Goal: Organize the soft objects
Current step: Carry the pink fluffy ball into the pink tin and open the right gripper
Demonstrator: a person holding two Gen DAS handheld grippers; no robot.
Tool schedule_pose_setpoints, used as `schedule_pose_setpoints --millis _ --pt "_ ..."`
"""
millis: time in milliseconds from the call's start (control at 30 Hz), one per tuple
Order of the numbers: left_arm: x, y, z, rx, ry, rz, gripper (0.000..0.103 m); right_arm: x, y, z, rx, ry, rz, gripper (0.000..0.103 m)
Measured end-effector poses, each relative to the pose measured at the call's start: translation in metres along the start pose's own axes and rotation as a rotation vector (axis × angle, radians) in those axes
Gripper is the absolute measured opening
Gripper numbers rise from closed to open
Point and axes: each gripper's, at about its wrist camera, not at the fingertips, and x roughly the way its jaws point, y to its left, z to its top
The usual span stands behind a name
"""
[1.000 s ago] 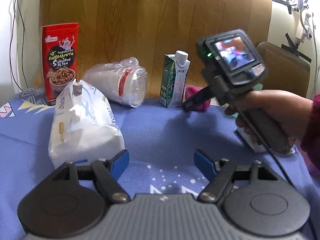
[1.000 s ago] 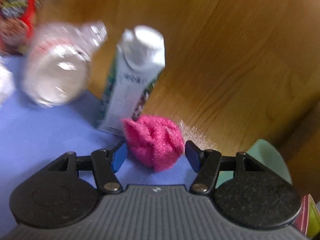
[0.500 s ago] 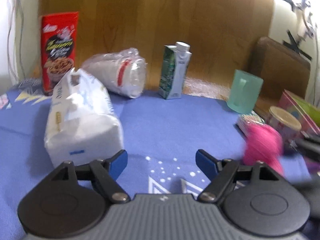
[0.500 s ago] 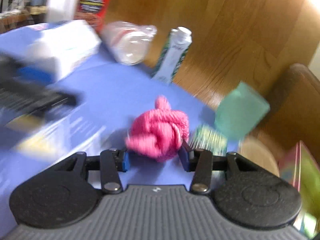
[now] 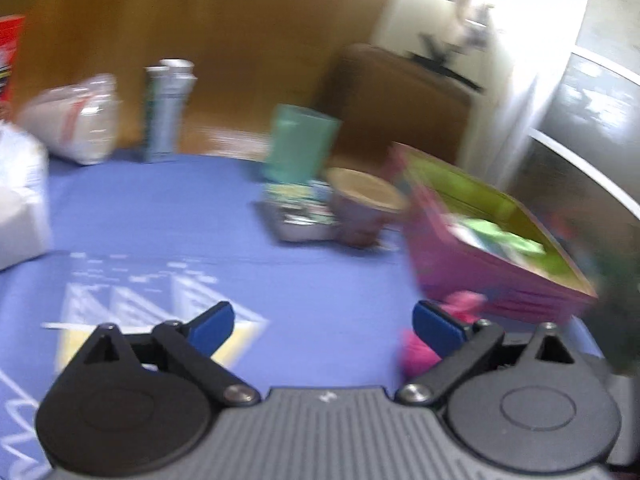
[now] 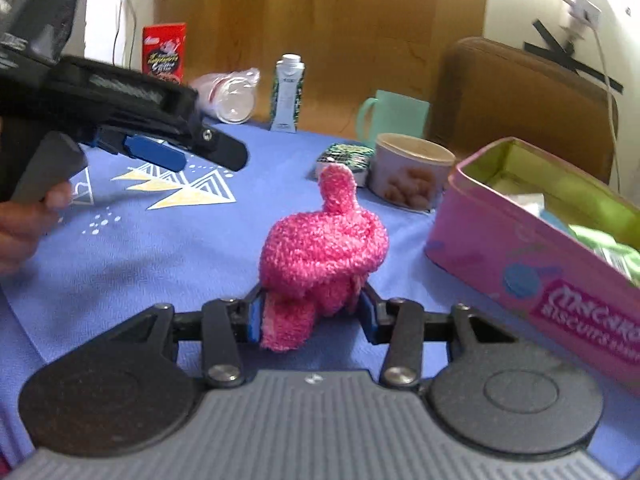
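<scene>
The left wrist view is blurred, so most things in it show only as colour patches. There the left gripper (image 5: 323,324) has its blue fingers wide apart with nothing between them, above the blue tablecloth (image 5: 200,216). Behind its right finger a piece of the pink sock (image 5: 460,306) shows; the rest is hidden.

The right wrist view is sharper. The right gripper (image 6: 310,314) is closed on the rolled pink sock (image 6: 320,248), which is pinched at its lower part and sticks up above the cloth, just left of the pink tin box (image 6: 532,256). The box is open and cut off at the right edge; its side reads "BISCUITS", the word above is not clear. Beyond the sock stand a round can (image 6: 412,172), a green mug (image 6: 390,118) and a drink carton (image 6: 287,94); their labels are too small to read. The red box (image 6: 164,52) has unreadable writing too.
</scene>
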Motion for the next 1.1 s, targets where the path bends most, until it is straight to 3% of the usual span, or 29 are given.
schedule_pose_setpoints --millis 67,133,200,267,333,567,633,700,733,767,800,900,1000,1100 --pt "0.006 -0.022 -0.004 0.049 0.035 -0.039 0.102 -0.001 -0.002 -0.002 0.019 -0.007 0.006 0.050" --pt "0.019 -0.041 -0.010 0.097 0.086 -0.049 0.093 -0.004 -0.004 -0.007 0.039 -0.017 0.009 0.050" --pt "0.036 -0.053 -0.014 0.113 0.150 -0.106 0.063 -0.006 -0.009 -0.008 0.066 -0.024 0.022 0.046" --pt "0.043 -0.065 -0.010 0.112 0.178 -0.173 0.049 -0.012 -0.016 -0.012 0.098 -0.023 0.023 0.044" --pt "0.042 -0.083 -0.001 0.166 0.155 -0.187 0.049 -0.019 -0.026 -0.015 0.145 -0.046 0.010 0.043" --pt "0.053 -0.162 0.048 0.318 0.048 -0.248 0.051 -0.061 -0.080 0.006 0.249 -0.247 -0.115 0.043" --pt "0.067 -0.179 0.060 0.350 0.017 -0.219 0.061 -0.063 -0.100 0.015 0.280 -0.277 -0.169 0.044" --pt "0.084 -0.190 0.072 0.355 -0.022 -0.153 0.082 -0.056 -0.123 0.028 0.325 -0.292 -0.225 0.049" --pt "0.096 -0.193 0.078 0.348 -0.028 -0.104 0.084 -0.048 -0.134 0.035 0.343 -0.285 -0.264 0.054" --pt "0.107 -0.193 0.084 0.329 -0.021 -0.046 0.084 -0.037 -0.146 0.041 0.353 -0.259 -0.299 0.072" --pt "0.114 -0.191 0.088 0.303 -0.008 -0.006 0.083 -0.022 -0.158 0.046 0.355 -0.218 -0.335 0.078" --pt "0.111 -0.180 0.086 0.252 -0.011 -0.019 0.085 -0.005 -0.179 0.041 0.400 -0.167 -0.448 0.078" --pt "0.100 -0.179 0.073 0.305 -0.053 0.043 0.085 -0.016 -0.183 0.022 0.453 -0.205 -0.423 0.078" --pt "0.092 -0.177 0.063 0.320 -0.046 0.067 0.085 -0.034 -0.172 0.009 0.467 -0.247 -0.441 0.078"
